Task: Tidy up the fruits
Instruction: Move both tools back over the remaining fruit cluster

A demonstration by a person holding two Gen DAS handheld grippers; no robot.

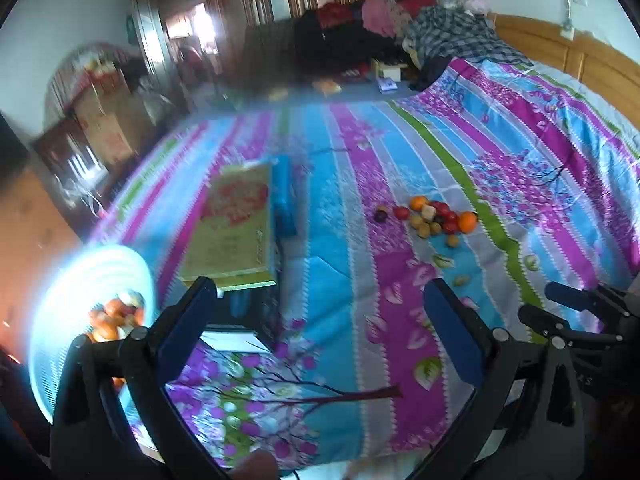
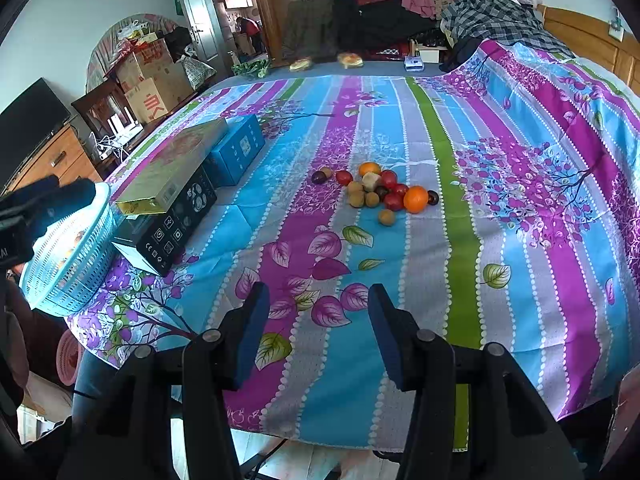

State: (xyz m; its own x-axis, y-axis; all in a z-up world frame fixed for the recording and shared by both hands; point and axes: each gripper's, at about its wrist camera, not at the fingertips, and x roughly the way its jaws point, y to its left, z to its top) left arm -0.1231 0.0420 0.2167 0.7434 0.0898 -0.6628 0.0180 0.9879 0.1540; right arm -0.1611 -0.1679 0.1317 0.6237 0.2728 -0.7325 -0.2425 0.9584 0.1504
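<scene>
A pile of small fruits (image 2: 380,192) lies on the striped bedspread: oranges (image 2: 415,199), red ones, brown ones and dark ones. It also shows in the left wrist view (image 1: 430,216). A light blue basket (image 2: 68,264) with some oranges in it sits at the bed's left edge, also in the left wrist view (image 1: 80,312). My left gripper (image 1: 316,312) is open and empty, near the basket. My right gripper (image 2: 318,324) is open and empty, well short of the pile. The left gripper shows at the left edge of the right wrist view (image 2: 44,208).
Stacked boxes (image 2: 180,184), gold, black and blue, lie between basket and fruit pile. Clothes and a plaid blanket (image 2: 492,16) are heaped at the far end of the bed. A wooden headboard (image 2: 592,36) is on the right. The bed's front edge (image 2: 340,440) is below my right gripper.
</scene>
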